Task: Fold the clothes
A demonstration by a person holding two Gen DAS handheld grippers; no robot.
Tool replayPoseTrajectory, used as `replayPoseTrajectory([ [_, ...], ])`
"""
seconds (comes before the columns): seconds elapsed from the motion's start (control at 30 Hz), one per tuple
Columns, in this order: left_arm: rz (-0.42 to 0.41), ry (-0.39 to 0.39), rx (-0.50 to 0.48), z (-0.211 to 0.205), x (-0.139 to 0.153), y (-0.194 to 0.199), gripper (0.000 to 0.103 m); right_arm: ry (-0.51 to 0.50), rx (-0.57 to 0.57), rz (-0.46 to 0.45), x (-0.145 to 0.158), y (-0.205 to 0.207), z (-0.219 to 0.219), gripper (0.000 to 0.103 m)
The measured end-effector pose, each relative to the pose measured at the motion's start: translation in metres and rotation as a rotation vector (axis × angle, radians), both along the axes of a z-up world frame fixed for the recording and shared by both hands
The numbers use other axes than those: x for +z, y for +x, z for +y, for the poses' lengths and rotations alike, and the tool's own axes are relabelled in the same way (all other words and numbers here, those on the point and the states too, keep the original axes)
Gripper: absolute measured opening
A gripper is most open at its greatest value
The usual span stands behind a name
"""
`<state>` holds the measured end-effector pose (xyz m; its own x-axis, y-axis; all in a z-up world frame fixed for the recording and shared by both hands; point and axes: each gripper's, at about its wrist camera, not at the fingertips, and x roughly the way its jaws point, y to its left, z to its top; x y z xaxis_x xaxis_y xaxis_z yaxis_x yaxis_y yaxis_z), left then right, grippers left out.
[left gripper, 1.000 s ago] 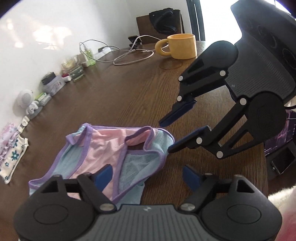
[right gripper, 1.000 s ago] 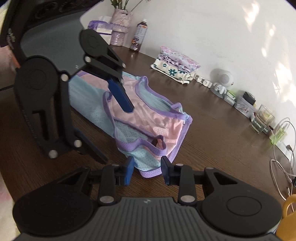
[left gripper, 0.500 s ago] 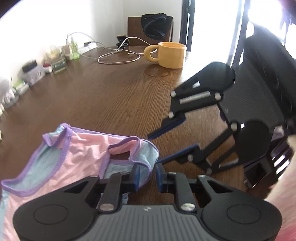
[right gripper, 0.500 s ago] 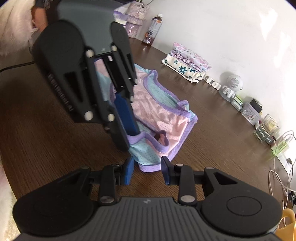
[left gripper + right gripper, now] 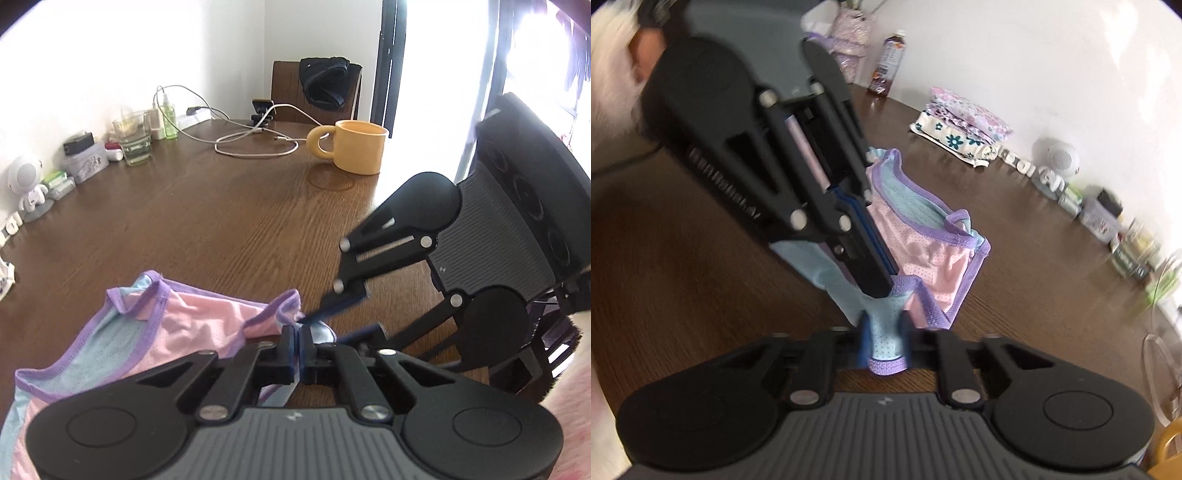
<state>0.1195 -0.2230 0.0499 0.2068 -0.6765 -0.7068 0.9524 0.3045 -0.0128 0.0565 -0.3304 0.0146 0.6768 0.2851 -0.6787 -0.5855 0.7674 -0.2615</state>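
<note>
A pink and light-blue garment (image 5: pixel 177 325) with purple trim lies on the brown table (image 5: pixel 221 221); the right wrist view shows it too (image 5: pixel 934 254). My left gripper (image 5: pixel 297 343) is shut on the trim at the garment's near right corner and holds that edge slightly off the wood. In the right wrist view the left gripper (image 5: pixel 882 288) comes down from the upper left onto the same corner. My right gripper (image 5: pixel 885 332) has its fingers narrowed but still apart, with a light-blue strip lying between them. From the left wrist view the right gripper (image 5: pixel 323 328) meets the cloth from the right.
A yellow mug (image 5: pixel 360 151), white cables (image 5: pixel 255 144) and a glass (image 5: pixel 133 142) stand at the far end. Small items line the wall. Folded floral clothes (image 5: pixel 960 129) and a bottle (image 5: pixel 888 62) sit by the wall. A chair with a black bag (image 5: pixel 325 86) stands behind.
My left gripper went from wide open to shut on the garment's corner and raised it. The right gripper's fingers narrowed around the light-blue strip as both grippers came together.
</note>
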Motion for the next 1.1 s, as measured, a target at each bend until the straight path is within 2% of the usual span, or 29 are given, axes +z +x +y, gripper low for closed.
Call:
replayPoseTrajectory([
  [0.1, 0.004, -0.030, 0.033, 0.004, 0.003, 0.004, 0.005, 0.112, -0.027, 0.044, 0.009, 0.009, -0.012, 0.005],
  [0.23, -0.001, -0.043, 0.098, 0.020, 0.006, 0.008, 0.023, 0.290, -0.072, 0.134, 0.015, 0.033, -0.036, 0.005],
  [0.3, -0.003, -0.049, 0.130, 0.028, 0.007, 0.010, 0.027, 0.363, -0.104, 0.180, 0.013, 0.047, -0.050, 0.005],
  [0.4, -0.006, -0.059, 0.179, 0.040, 0.009, 0.013, 0.027, 0.431, -0.126, 0.240, 0.009, 0.062, -0.061, 0.005],
  [0.53, -0.007, -0.068, 0.238, 0.055, 0.011, 0.016, 0.025, 0.450, -0.139, 0.285, 0.002, 0.070, -0.064, 0.006],
  [0.7, 0.019, -0.018, 0.241, 0.063, -0.005, 0.017, 0.025, 0.446, -0.161, 0.324, -0.003, 0.071, -0.066, 0.009],
  [0.8, 0.035, -0.007, 0.269, 0.068, -0.014, 0.020, 0.025, 0.484, -0.175, 0.334, -0.002, 0.067, -0.072, 0.019],
  [0.87, 0.042, -0.016, 0.293, 0.074, -0.015, 0.022, 0.025, 0.523, -0.189, 0.320, 0.003, 0.063, -0.079, 0.031],
  [0.97, 0.051, -0.027, 0.326, 0.082, -0.016, 0.024, 0.025, 0.544, -0.219, 0.284, 0.011, 0.056, -0.087, 0.035],
  [1.1, 0.052, -0.035, 0.344, 0.089, -0.015, 0.023, 0.025, 0.541, -0.245, 0.308, 0.007, 0.057, -0.086, 0.039],
])
